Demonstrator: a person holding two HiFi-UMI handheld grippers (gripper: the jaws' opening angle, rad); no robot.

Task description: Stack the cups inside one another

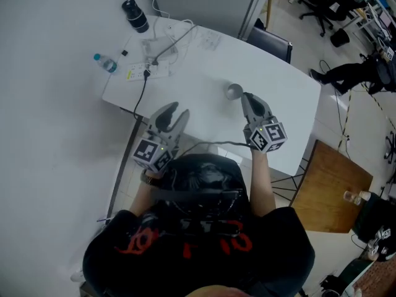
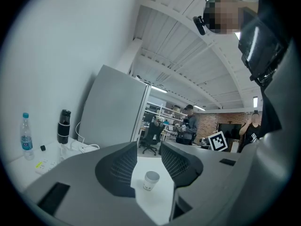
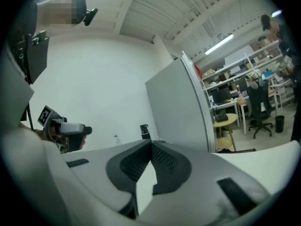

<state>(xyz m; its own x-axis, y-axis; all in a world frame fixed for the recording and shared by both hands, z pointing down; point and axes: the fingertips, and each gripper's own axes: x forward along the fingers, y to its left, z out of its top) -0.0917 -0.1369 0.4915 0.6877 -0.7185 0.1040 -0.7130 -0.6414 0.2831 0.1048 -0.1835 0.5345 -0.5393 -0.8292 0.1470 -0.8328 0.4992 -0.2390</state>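
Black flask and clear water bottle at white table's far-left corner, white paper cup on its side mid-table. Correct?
No: the white paper cup stands upright, mouth up; the left gripper view shows it. Rest holds: black flask, clear water bottle.

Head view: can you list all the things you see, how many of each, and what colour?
table: one, white, middle of the picture
cup: one, pale grey, on the table right by the right gripper's tip
flask: one, black, table's far left corner
water bottle: one, clear with a blue cap, table's left edge
power strip: one, white with a black cable, near the flask
chair: one, dark, behind the table
wooden top: one, brown, lower right
left gripper: one, grey, jaws apart and empty, near table edge
right gripper: one, grey, jaws together and empty
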